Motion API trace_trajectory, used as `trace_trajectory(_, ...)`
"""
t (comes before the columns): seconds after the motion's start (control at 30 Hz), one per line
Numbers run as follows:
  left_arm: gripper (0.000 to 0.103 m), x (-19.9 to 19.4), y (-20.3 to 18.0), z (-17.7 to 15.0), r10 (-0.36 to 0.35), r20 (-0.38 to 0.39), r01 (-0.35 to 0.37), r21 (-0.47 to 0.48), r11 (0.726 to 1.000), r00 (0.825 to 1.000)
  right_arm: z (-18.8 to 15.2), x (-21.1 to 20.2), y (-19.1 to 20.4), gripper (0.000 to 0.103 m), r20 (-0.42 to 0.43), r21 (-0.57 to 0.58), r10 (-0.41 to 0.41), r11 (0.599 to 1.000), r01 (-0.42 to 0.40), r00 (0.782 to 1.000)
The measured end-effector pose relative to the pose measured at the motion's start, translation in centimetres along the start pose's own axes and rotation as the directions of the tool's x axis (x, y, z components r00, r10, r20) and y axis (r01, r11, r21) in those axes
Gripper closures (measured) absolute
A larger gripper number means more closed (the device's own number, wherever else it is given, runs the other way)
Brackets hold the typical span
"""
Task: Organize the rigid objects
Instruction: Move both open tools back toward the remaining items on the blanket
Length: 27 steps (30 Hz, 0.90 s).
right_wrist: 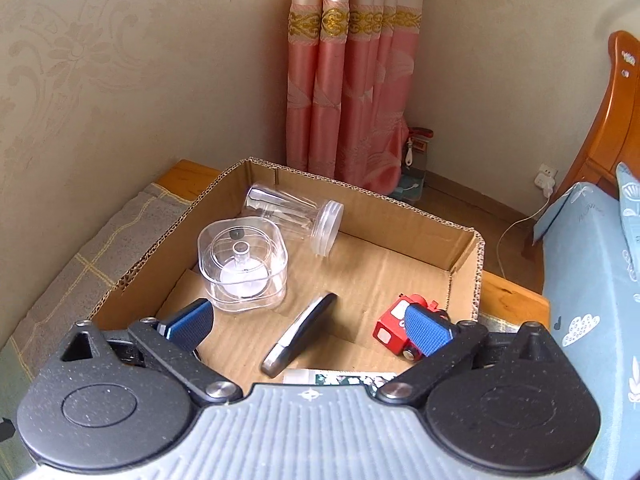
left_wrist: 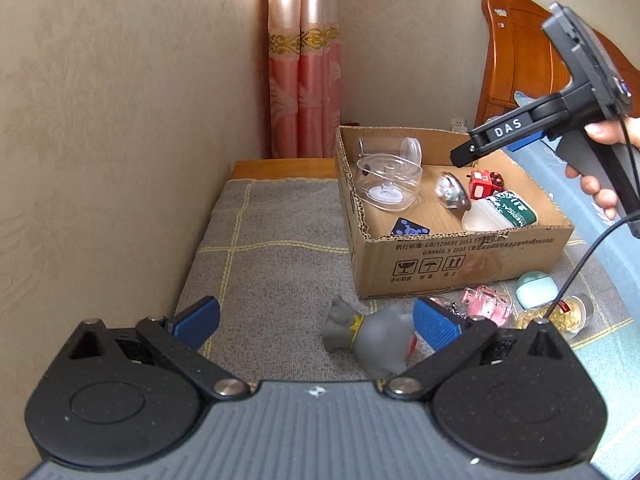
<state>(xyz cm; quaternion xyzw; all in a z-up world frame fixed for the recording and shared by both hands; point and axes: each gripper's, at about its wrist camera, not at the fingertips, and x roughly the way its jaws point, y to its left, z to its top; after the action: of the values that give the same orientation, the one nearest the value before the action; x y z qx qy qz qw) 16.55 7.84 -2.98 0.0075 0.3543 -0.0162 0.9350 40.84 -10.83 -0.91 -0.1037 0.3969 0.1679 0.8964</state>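
A: Left wrist view first. What is the left gripper (left_wrist: 316,322) doing?

B: Jaws spread wide, nothing between them. It hangs low over the grey mat (left_wrist: 272,264). The elephant (left_wrist: 372,336), a grey figure lying on its side, sits on the mat just inside the right-hand pad (left_wrist: 436,328). Beyond it, near the box's front wall, lie a pink charm (left_wrist: 486,304), a mint case (left_wrist: 535,288) and a gold bottle (left_wrist: 560,312).

A: And the box (left_wrist: 460,256)?

B: Open-topped, already holding clear containers, a red toy and a white bottle (left_wrist: 500,212). The right gripper (left_wrist: 460,156) is above it, tip over the interior.

A: Advice for the step?

B: I judge the elephant to be the next pick. It is off-centre, so shift the jaws right until the body sits midway, then close across the trunk of the body, not the head. It looks smooth and rounded; a slip is possible.

A: Right wrist view?

B: The right gripper (right_wrist: 310,326) also stands wide and empty, above the box floor. Below it: a square tub (right_wrist: 242,264), a jar (right_wrist: 296,216) on its side, a dark flat piece (right_wrist: 300,334) on edge, the red toy (right_wrist: 394,326) behind one pad.

A: Conclusion?

B: Bare cardboard shows toward the far right corner; place the elephant there, clear of the tub
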Motion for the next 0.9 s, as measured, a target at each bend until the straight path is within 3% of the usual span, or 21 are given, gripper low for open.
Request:
trace_trajectory(0.4,0.001,-0.6,-1.0,-0.4,-0.021,-0.002,0.021,0.04,0.999,1.0,-3.9,-5.2,1.1,0.0,0.036,0.024,0.009,1.0,-0.01,0.999)
trace_trajectory(0.6,0.001,-0.5,-1.3,-1.0,-0.029,-0.016,0.03,0.053,0.998,0.999,-8.2,-7.3,1.9,0.0,0.052,0.043,-0.044,0.998,0.042,0.998)
trace_trajectory(0.9,0.001,0.2,-1.6,-1.9,-0.044,-0.045,0.047,0.069,0.996,0.998,-15.2,-8.0,3.5,0.0,0.057,0.192,-0.113,0.976,0.1,0.992)
